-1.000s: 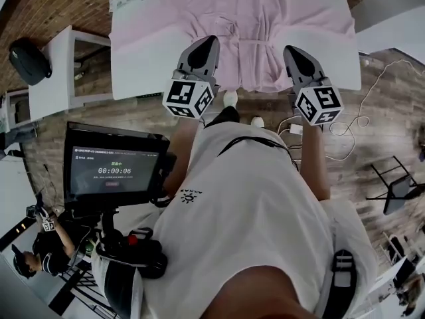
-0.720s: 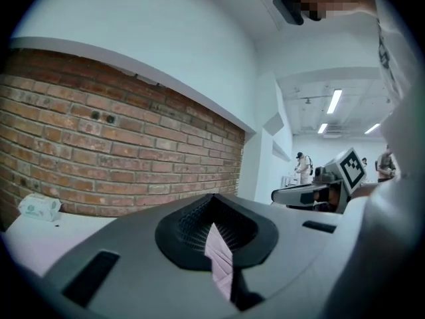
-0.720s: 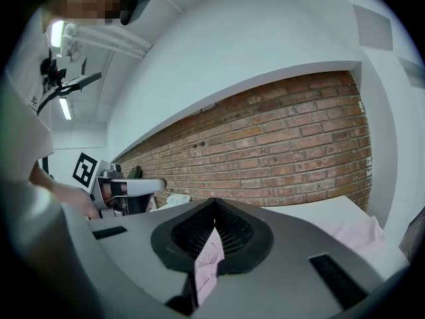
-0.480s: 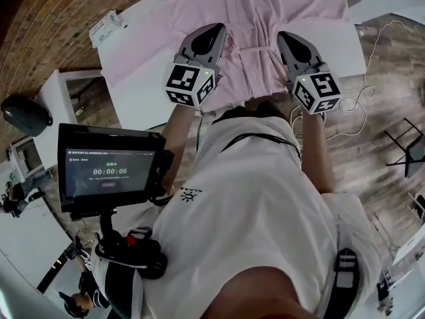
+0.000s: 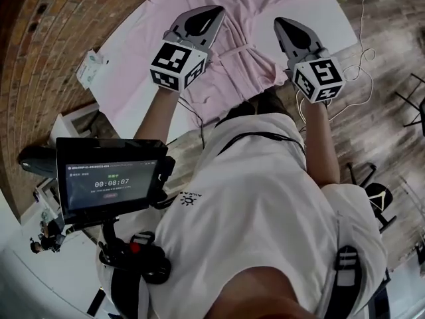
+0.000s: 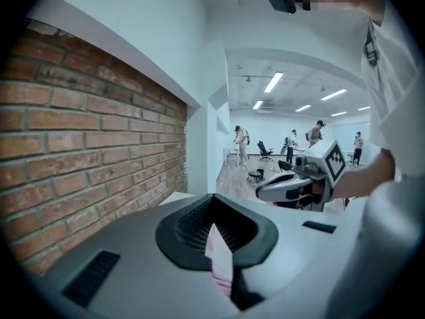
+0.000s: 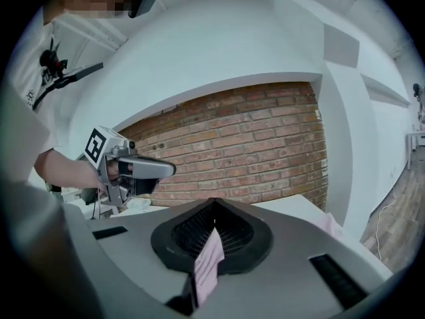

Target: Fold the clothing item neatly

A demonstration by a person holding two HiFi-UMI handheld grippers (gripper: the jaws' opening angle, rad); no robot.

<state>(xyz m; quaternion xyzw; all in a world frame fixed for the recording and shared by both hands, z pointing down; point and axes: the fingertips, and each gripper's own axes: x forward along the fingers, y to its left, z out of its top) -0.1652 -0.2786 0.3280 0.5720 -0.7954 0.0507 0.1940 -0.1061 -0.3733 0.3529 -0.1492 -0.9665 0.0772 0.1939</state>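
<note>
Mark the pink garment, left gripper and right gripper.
pink garment (image 5: 247,72), head view, bunched fabric below the tie.
left gripper (image 5: 215,10), head view, tip of the shut jaws, pinching cloth.
right gripper (image 5: 279,24), head view, tip of the shut jaws, pinching cloth.

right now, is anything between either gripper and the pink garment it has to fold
Nothing visible is in the way. The left gripper and the right gripper are each shut on a pinch of the pink garment, with cloth showing between the closed jaws.
</note>
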